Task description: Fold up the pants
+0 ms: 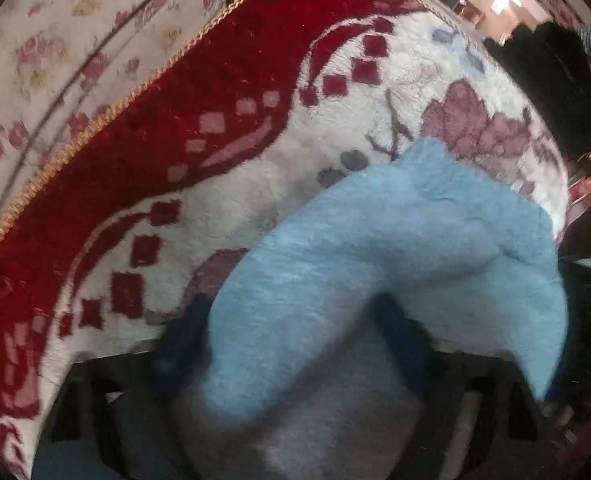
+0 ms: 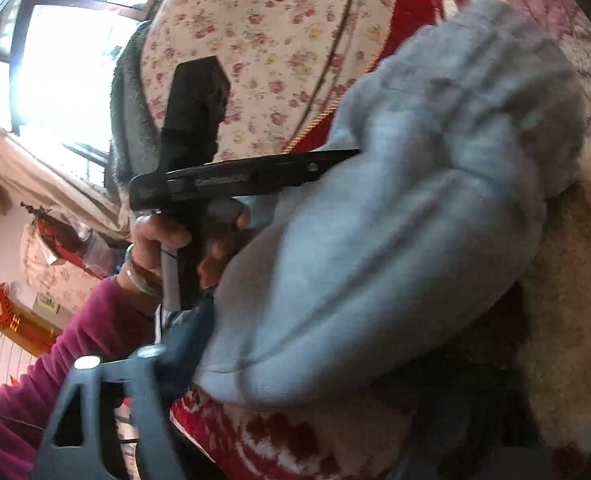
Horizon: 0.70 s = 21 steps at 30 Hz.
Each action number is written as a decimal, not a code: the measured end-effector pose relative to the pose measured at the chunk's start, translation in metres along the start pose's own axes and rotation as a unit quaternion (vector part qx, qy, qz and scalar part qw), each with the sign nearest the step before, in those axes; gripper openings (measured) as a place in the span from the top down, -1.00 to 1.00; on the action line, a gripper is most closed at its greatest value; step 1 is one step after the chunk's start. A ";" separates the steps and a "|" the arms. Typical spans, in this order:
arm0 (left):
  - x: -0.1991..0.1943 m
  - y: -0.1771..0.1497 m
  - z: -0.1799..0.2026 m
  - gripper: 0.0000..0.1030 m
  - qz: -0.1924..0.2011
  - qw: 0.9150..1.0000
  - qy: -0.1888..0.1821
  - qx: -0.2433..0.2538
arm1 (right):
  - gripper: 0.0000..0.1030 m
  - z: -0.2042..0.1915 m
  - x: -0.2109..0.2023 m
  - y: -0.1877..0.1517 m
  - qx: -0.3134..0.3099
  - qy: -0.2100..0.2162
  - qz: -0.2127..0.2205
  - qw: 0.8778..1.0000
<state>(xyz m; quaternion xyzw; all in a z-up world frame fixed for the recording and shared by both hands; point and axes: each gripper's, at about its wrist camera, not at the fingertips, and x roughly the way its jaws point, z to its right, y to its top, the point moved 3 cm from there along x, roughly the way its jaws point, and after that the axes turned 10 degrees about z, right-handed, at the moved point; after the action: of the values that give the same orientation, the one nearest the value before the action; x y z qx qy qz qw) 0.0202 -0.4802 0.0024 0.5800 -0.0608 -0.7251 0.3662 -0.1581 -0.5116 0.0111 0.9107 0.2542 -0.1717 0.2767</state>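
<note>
Both grippers at the cloth

The left hand (image 2: pixel 183 240) grips the left gripper (image 2: pixel 335 156) handle, magenta sleeve behind; right gripper (image 2: pixel 199 344) fingertips are hidden under fabric.

a bright window (image 2: pixel 55 60) glares behind a floral sheet (image 2: pixel 263 40); a red-and-cream plush blanket (image 1: pixel 215 92) covers the bed

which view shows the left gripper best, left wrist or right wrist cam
The right wrist view. There the left gripper appears from the side, a hand on its handle, its tip running into the light blue pants. The left wrist view shows only dark blurred fingers mostly covered by the pants.
</note>
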 end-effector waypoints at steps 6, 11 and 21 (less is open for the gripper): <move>-0.013 0.000 0.003 0.37 0.022 1.000 -0.013 -0.010 | 0.25 -0.009 -0.002 0.004 -0.015 0.005 -0.002 1.000; -0.039 0.000 0.006 0.58 0.054 0.998 -0.018 -0.021 | 0.35 -0.028 -0.004 0.012 -0.046 0.005 0.003 0.999; -0.121 0.006 0.005 0.59 0.143 0.989 -0.008 -0.038 | 0.41 -0.107 -0.009 0.032 -0.146 0.045 0.020 0.988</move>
<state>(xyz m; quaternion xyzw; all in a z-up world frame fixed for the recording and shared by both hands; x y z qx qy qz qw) 0.0257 -0.4133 0.1028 0.5449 -0.1187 -0.6719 0.4874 -0.1293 -0.4751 0.1130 0.8721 0.2704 -0.0864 0.3986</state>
